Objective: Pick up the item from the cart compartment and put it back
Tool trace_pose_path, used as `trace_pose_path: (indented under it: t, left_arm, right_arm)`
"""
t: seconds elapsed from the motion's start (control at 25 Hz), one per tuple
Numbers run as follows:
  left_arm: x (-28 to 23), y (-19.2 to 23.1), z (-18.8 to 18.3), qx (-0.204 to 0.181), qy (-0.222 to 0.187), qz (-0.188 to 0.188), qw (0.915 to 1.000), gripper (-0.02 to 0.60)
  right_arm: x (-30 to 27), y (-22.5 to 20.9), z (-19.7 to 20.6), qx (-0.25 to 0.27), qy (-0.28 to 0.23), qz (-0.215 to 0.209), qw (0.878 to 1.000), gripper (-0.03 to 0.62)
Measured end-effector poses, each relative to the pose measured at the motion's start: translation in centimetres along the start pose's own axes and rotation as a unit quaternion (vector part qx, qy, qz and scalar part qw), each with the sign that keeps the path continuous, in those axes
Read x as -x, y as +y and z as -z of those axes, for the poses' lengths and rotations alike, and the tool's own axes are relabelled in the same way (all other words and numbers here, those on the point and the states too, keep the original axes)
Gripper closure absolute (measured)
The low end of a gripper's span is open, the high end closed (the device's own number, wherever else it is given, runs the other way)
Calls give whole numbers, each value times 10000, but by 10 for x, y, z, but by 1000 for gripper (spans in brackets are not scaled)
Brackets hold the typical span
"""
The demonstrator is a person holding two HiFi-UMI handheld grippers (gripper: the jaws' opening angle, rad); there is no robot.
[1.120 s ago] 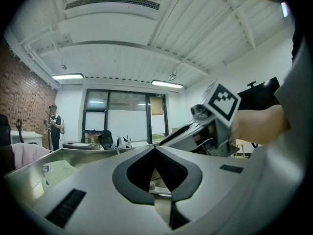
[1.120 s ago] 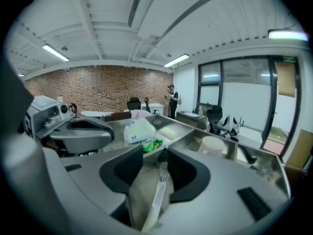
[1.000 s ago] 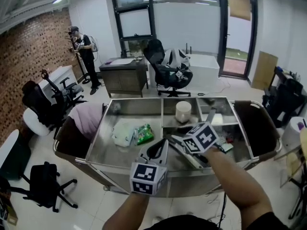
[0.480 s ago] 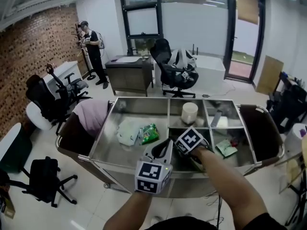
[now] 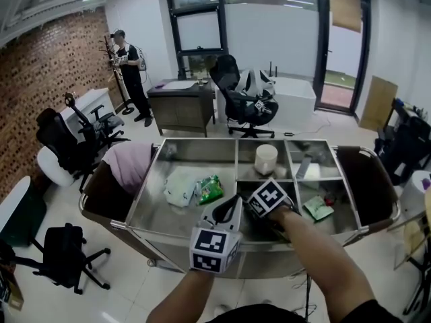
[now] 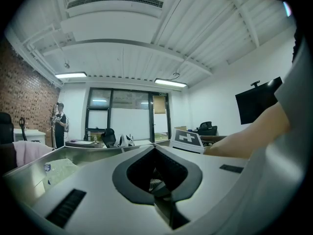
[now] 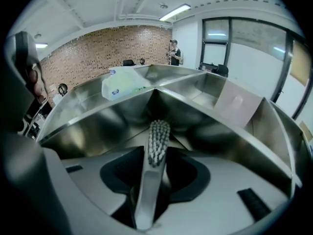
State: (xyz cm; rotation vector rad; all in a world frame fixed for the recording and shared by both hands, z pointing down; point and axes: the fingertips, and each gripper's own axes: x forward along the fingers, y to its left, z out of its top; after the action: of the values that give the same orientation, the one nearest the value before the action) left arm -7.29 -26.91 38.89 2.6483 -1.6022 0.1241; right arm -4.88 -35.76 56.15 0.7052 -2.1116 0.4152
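I am gripping the toothbrush [image 7: 157, 140] in the right gripper's [image 7: 150, 174] clenched fingers, low in the bench [image 5: 192, 150] compartment at lower centre. The left gripper's [image 6: 155, 150] fingers are resting closed, empty. Pickup looks done; the return is pending.

Silver steel cart [image 5: 151, 214], grey toothbrush [image 7: 155, 146] with pale bristles, green packet [image 5: 210, 188], white cup [image 5: 265, 159] (pink cloth [image 5: 128, 163] too).

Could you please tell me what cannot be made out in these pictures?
Toothbrush handle end: right gripper view, buried between the jaws of the right gripper.
Toothbrush itself: head view, hidden under the right gripper and arm.
Green packet print: head view, too small.
Cart floor: left gripper view, blocked by the body of the left gripper.
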Motion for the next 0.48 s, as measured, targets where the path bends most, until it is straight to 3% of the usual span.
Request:
trace_pose_path:
  t: [0.28,0.48]
  left_arm:
    - [0,-1,1,0,-2,-30,10000,581]
    - [4,1,-2,-15,-62,-86,9999,581]
  right_arm:
    - [26,3,-18,-224,-712,61,9972,433]
    - [78,-3,-41,-464,-1735,162,9836,434]
